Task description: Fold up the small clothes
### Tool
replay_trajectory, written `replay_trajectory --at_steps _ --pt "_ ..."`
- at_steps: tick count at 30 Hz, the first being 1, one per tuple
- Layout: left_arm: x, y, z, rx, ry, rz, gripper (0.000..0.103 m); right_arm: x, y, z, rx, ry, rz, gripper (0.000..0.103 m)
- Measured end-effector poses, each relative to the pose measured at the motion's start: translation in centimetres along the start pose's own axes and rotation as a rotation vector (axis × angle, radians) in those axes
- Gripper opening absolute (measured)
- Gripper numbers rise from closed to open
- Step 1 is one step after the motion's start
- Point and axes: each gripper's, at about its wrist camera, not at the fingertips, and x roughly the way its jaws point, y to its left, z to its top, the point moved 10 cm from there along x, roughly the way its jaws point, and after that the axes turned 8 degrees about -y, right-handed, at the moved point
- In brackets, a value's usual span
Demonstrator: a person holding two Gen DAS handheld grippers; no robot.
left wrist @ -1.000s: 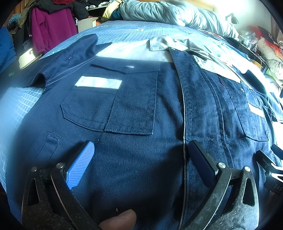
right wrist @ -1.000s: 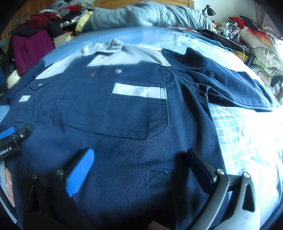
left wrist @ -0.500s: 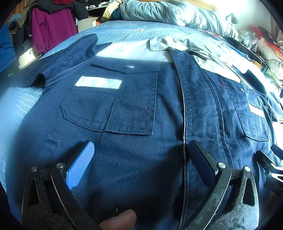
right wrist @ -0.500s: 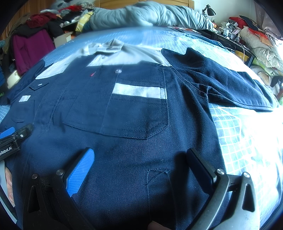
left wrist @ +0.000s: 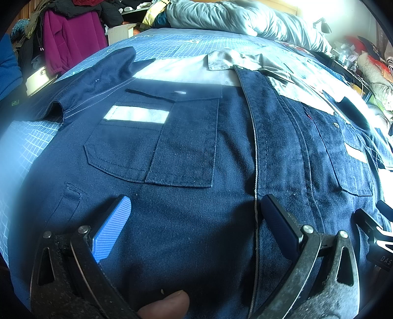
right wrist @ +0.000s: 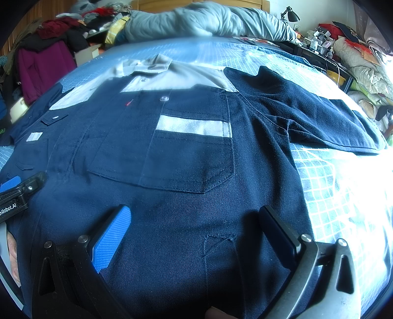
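Clothes (left wrist: 71,36) in magenta and dark tones hang and pile at the far left of the room, beside a bed (left wrist: 29,144) covered by a blue sheet with a white grid. Spread flat across that bed, front side up, lies a navy work shirt (left wrist: 186,220) with a grey collar and yoke at the far end, its left sleeve (left wrist: 98,78) angled out toward the far left. On the shirt's left half sits a chest pocket (left wrist: 157,152) crossed by a pale reflective strip. The left gripper (left wrist: 194,211) hovers low over the near hem area, its fingers (left wrist: 113,228) spread wide with nothing between them, the right finger close to the shirt's centre placket; a thumb tip (left wrist: 164,305) shows at the near edge of that view. Further right, the right gripper (right wrist: 194,220) hangs over the shirt's other half, its fingers (right wrist: 110,238) likewise wide apart and empty, just near of the second chest pocket (right wrist: 186,157) and its grey strip. The right sleeve (right wrist: 307,108) stretches toward the far right over the sunlit sheet. A rumpled grey duvet (right wrist: 208,22) lies along the far end of the bed, and a black desk lamp (right wrist: 289,13) stands above cluttered bedding and oddments at the far right.
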Motion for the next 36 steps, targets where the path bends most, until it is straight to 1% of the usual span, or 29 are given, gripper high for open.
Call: replay_trajectory --at_steps 28,32,36 --pt "0.12 -0.01 0.15 0.004 -0.001 0.007 0.103 -0.11 0.07 -0.02 -0.003 0.002 -0.007 0.103" --pt "0.09 -0.07 -0.02 -0.009 0.02 0.001 0.103 -0.35 0.24 -0.16 -0.016 0.015 -0.018 0.103" --pt "-0.03 -0.14 -0.33 -0.01 0.046 -0.017 0.103 -0.43 0.22 -0.35 -0.024 0.059 0.007 0.103"
